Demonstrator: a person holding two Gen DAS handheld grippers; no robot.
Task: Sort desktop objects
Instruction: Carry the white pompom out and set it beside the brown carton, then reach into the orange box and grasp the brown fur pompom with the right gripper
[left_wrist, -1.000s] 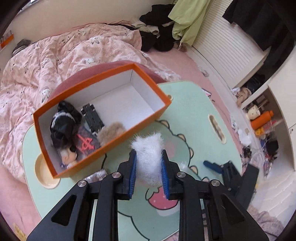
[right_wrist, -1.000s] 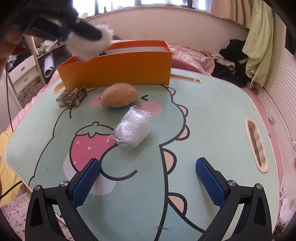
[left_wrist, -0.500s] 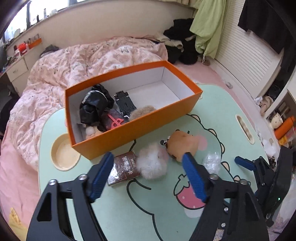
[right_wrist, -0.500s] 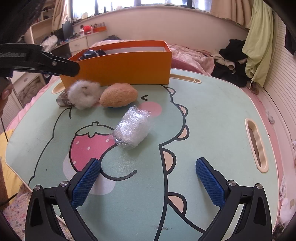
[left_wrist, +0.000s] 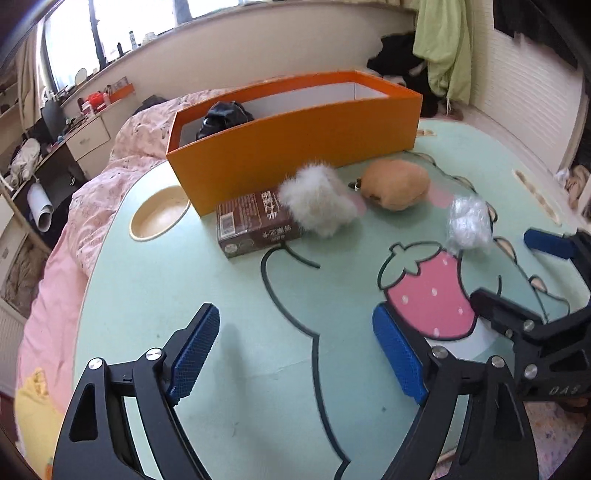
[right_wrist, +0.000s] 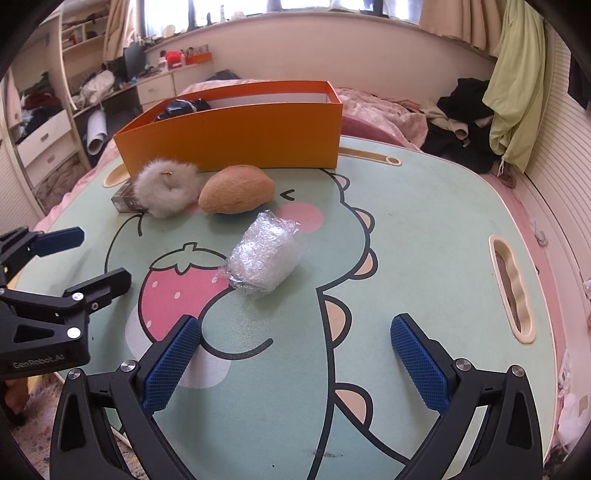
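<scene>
1. Left wrist view looks partly into the orange box (left_wrist: 295, 136): a black bundle (left_wrist: 225, 116) pokes above its near wall at the left end, and the rest of the inside is hidden by that wall.
2. Against the box's front, on the green table (left_wrist: 155, 280), lie a brown carton (left_wrist: 247, 225), a white puff (left_wrist: 317, 201) leaning on the carton, a tan plush (left_wrist: 397, 184) and a plastic wad (left_wrist: 467, 223).
3. Left gripper (left_wrist: 297, 354) hangs over bare table short of them, its jaws opening, nothing between them.
4. Right wrist view shows the wad (right_wrist: 264, 258) clearly as crinkled clear wrap, and a small gold clasp on the puff (right_wrist: 164, 186); the carton (right_wrist: 125, 199) is mostly hidden behind the puff there.
5. Right gripper (right_wrist: 295, 360) stands wide apart and empty, near the wad.
6. Print on the carton is too blurred to read, and the bundle's make-up is unclear.
</scene>
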